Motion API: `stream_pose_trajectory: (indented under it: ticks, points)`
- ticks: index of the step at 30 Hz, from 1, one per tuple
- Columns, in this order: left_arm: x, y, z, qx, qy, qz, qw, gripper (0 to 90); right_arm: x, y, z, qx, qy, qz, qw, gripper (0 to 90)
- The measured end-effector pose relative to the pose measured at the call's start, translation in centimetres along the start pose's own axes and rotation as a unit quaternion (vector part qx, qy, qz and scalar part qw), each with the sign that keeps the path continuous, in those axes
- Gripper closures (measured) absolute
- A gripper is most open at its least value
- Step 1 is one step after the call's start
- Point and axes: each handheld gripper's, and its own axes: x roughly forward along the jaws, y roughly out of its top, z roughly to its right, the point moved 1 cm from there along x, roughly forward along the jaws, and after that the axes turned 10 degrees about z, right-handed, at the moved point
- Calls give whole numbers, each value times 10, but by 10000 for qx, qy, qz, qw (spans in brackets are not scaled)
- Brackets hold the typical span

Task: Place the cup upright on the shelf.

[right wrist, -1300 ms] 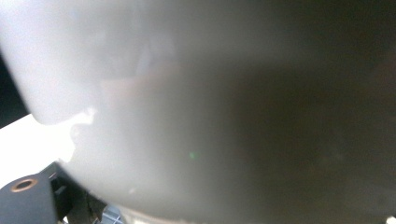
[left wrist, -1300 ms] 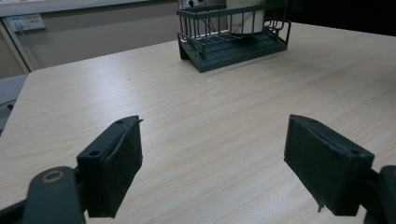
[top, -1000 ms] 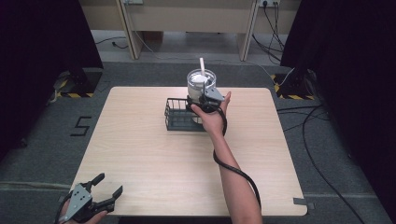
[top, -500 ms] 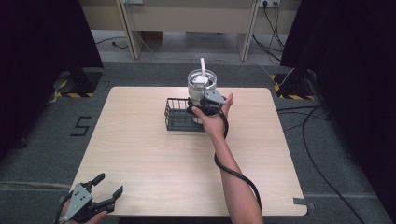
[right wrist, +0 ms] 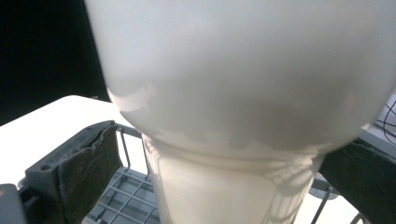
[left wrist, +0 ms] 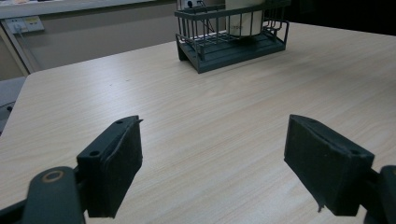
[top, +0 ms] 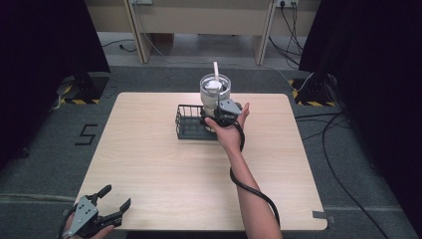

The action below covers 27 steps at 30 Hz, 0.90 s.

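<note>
Right gripper [top: 215, 117] at far side of worktop [top: 149, 164], jaws either side of white cup [top: 215, 92] — pads near the narrow lower body, contact not confirmable, so grip state cannot be told. Cup sitting in or just over right end of wire basket [top: 191, 122]; straw [top: 216, 70] upright. Judged: placement nearly done, release and withdrawal left. Left gripper [top: 102, 211] idle at near left edge, jaws wide apart. Count — one cup, one straw, one basket, two grippers.
</note>
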Motion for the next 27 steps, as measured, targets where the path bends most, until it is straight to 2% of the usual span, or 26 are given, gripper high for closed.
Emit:
stream_pose_trajectory:
  ticks: [7, 18, 27]
  points:
    - [0, 0, 1, 9, -11, 7, 10000, 185, -9, -2, 2, -42, -30, -43, 10000, 4]
    - [0, 0, 2, 23, -12, 0, 10000, 185, -29, -1, 9, 21, -70, -42, 10000, 10]
    - [1, 0, 3, 31, -12, -5, 10000, 185, -48, -2, 22, 31, -130, -85, 9999, 21]
